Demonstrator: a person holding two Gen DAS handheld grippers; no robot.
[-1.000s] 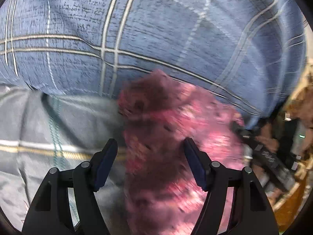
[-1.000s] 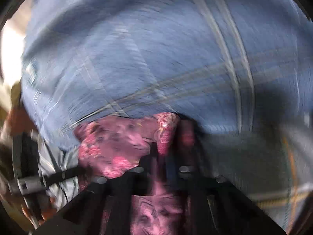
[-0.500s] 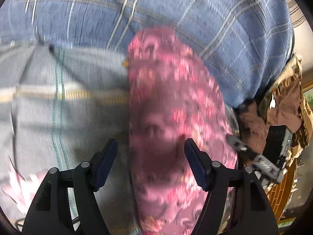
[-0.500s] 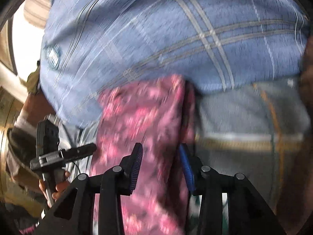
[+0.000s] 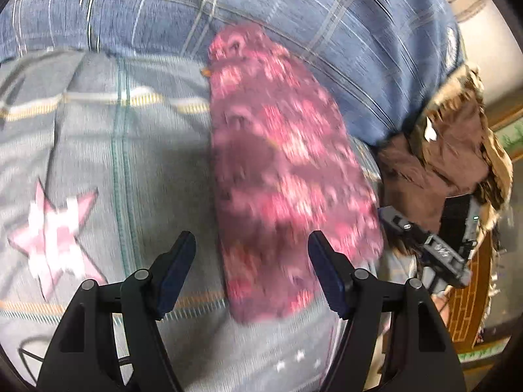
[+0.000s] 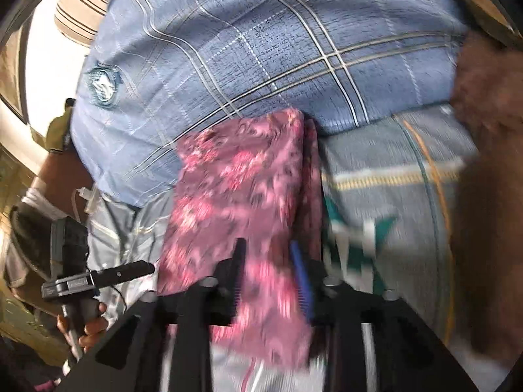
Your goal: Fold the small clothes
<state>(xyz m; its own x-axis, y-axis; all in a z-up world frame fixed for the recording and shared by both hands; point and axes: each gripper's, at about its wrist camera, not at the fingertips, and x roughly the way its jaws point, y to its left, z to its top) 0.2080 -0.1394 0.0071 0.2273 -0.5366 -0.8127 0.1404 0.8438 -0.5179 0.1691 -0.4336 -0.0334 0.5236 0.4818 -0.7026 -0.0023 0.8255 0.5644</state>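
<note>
A pink and maroon flowered garment (image 5: 281, 170) lies folded into a long strip on the grey bedsheet (image 5: 147, 163). Its far end touches the blue checked pillow (image 5: 294, 16). My left gripper (image 5: 251, 241) hangs open over the strip's near end, its fingers well apart and clear of the cloth. In the right wrist view the same garment (image 6: 242, 176) runs under my right gripper (image 6: 268, 245). That gripper's jaws stand a little apart, with cloth showing between them and neither pad pressing on it. Each view catches the other gripper at its edge.
The pillow (image 6: 261, 49) fills the far side. The sheet carries a pink star (image 5: 55, 228) and a green star (image 6: 359, 238). A brown crumpled cloth (image 5: 441, 150) lies to the right. A hand (image 6: 88, 323) holds the left tool. A blurred brown shape (image 6: 483, 98) is at the right.
Both grippers drew back from the pillow toward the strip's near end. The right gripper, shut on the garment's far end a second ago, opened and let go. The garment now lies stretched out.
</note>
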